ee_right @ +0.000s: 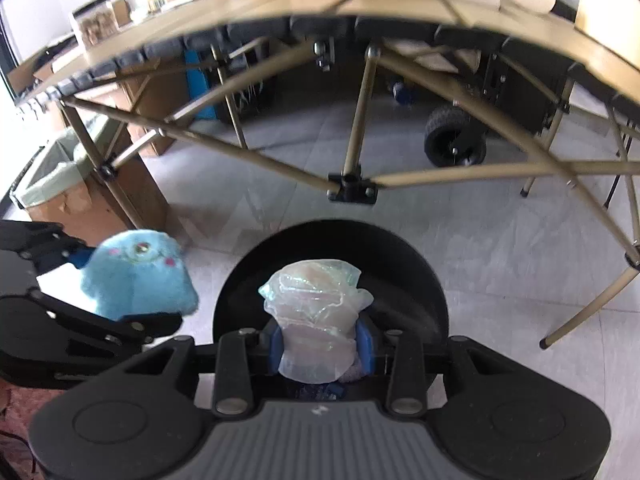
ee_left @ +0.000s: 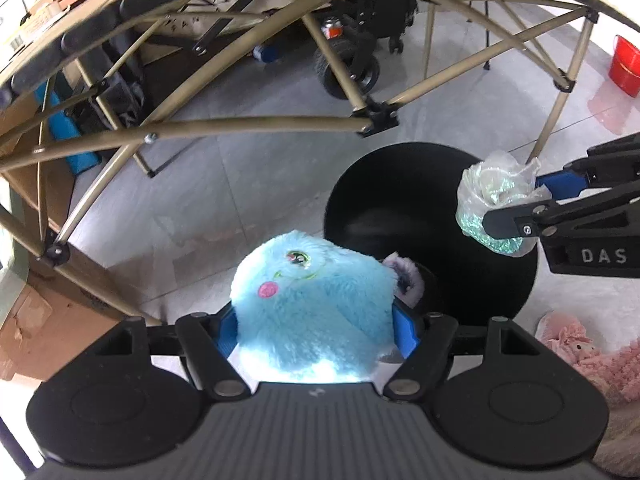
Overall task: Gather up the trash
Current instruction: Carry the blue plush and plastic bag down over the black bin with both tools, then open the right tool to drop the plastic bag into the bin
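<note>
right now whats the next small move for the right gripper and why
Probably open the right gripper to drop the crumpled plastic wrapper. It is clamped between the blue pads and appears to hang over the black bin, so releasing should land it inside.

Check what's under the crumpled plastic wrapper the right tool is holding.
The open black bin sits directly below the plastic wrapper in the right tool. Its inside reads plain black; any contents cannot be made out.

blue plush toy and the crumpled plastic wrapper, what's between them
Only the open mouth of the black bin, dark inside. In the left wrist view the blue plush toy sits at its near-left rim and the crumpled plastic wrapper at its right rim.
</note>
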A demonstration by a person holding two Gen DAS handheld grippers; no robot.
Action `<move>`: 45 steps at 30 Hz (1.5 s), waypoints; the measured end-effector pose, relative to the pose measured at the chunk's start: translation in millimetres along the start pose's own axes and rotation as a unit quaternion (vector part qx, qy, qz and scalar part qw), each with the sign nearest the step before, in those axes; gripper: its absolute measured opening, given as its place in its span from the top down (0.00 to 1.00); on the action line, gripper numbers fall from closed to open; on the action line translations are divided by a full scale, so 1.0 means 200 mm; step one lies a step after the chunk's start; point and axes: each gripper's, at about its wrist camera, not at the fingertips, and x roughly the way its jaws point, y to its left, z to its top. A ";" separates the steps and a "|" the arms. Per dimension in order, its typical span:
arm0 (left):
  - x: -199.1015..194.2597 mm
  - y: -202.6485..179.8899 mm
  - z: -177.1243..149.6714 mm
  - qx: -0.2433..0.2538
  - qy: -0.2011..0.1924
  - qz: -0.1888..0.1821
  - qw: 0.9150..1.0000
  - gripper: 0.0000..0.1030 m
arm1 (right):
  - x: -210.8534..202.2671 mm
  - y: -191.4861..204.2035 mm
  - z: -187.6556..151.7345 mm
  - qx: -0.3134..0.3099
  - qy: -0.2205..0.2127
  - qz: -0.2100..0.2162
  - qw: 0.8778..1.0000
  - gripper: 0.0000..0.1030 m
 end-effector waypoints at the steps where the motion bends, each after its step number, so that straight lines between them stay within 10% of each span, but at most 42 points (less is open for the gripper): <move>1: 0.00 0.01 0.00 -0.003 0.004 0.002 1.000 0.28 | 0.02 0.00 0.00 0.001 0.007 -0.002 1.000 0.66; 20: 0.05 0.13 0.00 -0.043 0.041 0.021 0.998 0.29 | 0.30 0.07 0.01 0.001 0.090 -0.027 0.996 0.64; 30: 0.05 0.13 0.00 -0.049 0.041 0.024 0.998 0.29 | 0.32 0.06 0.03 0.004 0.100 -0.051 0.994 0.09; 45: 0.04 0.13 0.01 -0.051 0.041 0.020 0.998 0.29 | 0.32 0.03 0.03 0.010 0.098 -0.052 0.994 0.00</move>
